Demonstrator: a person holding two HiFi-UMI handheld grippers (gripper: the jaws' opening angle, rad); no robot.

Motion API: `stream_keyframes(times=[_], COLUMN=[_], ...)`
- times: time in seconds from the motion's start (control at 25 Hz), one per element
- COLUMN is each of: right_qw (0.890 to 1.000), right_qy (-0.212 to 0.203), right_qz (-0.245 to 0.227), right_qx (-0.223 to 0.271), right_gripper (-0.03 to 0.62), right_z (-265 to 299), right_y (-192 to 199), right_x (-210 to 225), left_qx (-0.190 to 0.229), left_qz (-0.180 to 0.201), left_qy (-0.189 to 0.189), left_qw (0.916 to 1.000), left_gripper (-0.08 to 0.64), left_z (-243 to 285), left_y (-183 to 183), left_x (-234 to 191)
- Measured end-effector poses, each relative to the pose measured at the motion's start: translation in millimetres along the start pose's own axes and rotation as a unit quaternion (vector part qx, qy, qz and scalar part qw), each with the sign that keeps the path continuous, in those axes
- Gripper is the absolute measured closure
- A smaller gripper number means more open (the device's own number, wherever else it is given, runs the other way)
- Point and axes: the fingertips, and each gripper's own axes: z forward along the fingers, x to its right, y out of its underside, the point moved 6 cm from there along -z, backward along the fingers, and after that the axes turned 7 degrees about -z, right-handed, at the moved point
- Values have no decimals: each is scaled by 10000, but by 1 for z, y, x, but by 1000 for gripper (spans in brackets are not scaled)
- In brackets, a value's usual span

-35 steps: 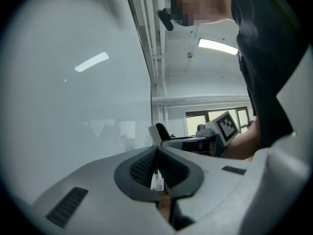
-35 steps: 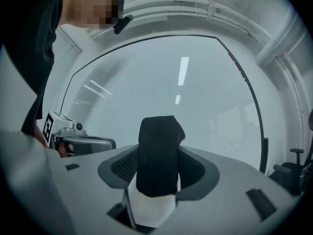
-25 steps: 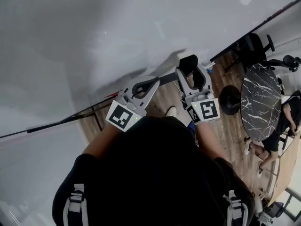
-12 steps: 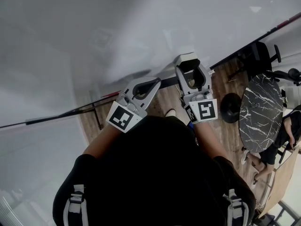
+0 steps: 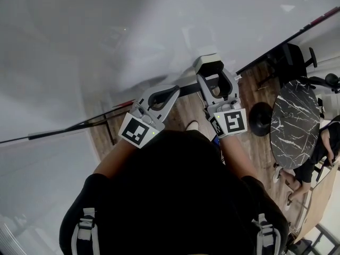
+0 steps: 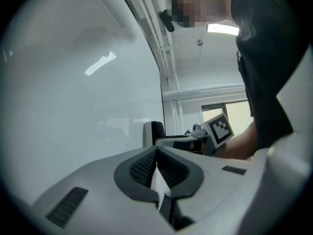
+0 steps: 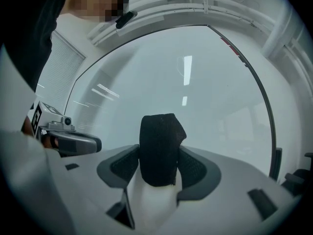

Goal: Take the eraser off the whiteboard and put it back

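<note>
1. Head view is mostly filled by the whiteboard, a pale, glossy sheet running from 8 o'clock round to 2 o'clock. Its dark lower edge slants across the middle of the frame.
2. The wearer's dark top fills 6 o'clock, with a bare forearm reaching up to each gripper.
3. Wood floor shows at 3 to 4 o'clock. On it stands a round table with a black, white-veined top. A black office chair is at 2 o'clock, and a seated person is at the table's 5 o'clock side.
4. The right gripper sits just past centre toward 1 o'clock. In the right gripper view both ribbed pads press on the flanks of the eraser. The jaws have just eased a little wider, with the eraser between them.
5. The left gripper lies at centre, pointing toward 2 o'clock. In the left gripper view its pads are pinched tip to tip, with nothing between them.
6. The eraser is white-backed with a black mesh face. It is held right up at the whiteboard at 12 to 1 o'clock of the head view. From the left gripper view it sits against the board's surface, but I cannot tell whether it actually touches.
7. The printed marks are black-and-white square patterns, not lettering. One is on the left marker cube and one on the right marker cube.
</note>
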Motion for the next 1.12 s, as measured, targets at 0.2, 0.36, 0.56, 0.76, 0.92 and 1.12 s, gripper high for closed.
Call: stream_keyframes(times=[0.2, 0.36, 0.56, 0.76, 0.92, 1.12], right_qw=[10000, 9997, 9998, 9991, 9968, 9952], right_qy=[11, 16, -199, -421, -801, -974], right_qz=[-4, 103, 102, 23, 3, -62], right_qx=[-43, -199, 1, -78, 25, -86], right_gripper=[351, 351, 356, 360, 382, 426], right_z=[-16, -25, -36, -41, -45, -47], right_y=[0, -1, -6, -15, -20, -19], right_x=[-4, -12, -27, -46, -61, -71], left_qx=[-34, -40, 1, 37, -4, 17], left_qz=[27, 54, 143, 185, 189, 179], left_qy=[-15, -55, -49, -26, -38, -79], left_qw=[10000, 10000, 9999, 9998, 9998, 9998], left_gripper=[555, 555, 555, 555, 555, 555], left_z=[-10, -17, -22, -28, -33, -39], left_y=[4, 5, 5, 7, 8, 9], left_x=[-1, -7, -7, -2, 3, 7])
